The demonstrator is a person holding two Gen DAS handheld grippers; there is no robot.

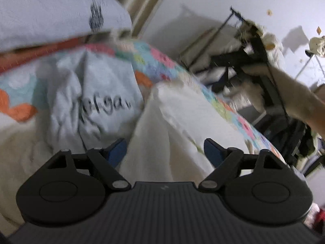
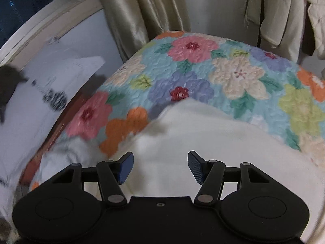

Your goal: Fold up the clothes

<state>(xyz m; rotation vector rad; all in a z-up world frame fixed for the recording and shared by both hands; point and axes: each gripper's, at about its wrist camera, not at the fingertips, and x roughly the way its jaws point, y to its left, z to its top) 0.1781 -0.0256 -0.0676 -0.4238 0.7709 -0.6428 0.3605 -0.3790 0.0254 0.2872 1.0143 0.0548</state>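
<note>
A cream-white garment [image 1: 174,122] lies rumpled on the floral quilt [image 1: 146,59] of a bed. My left gripper [image 1: 165,152] is open, its blue pads either side of a raised fold of that garment. A pale blue-grey garment with dark lettering [image 1: 97,101] lies crumpled to its left. In the right wrist view the cream garment [image 2: 203,138] spreads over the floral quilt [image 2: 203,71]. My right gripper [image 2: 160,167] is open just above the cloth and holds nothing. The other gripper and the hand holding it [image 1: 264,69] show at the left view's right.
A white pillow with a dark print [image 1: 61,14] lies at the head of the bed; it also shows in the right wrist view [image 2: 40,101]. Beige curtains [image 2: 146,10] and hanging clothes [image 2: 284,16] stand behind the bed. Dark clutter [image 1: 284,134] sits beside the bed.
</note>
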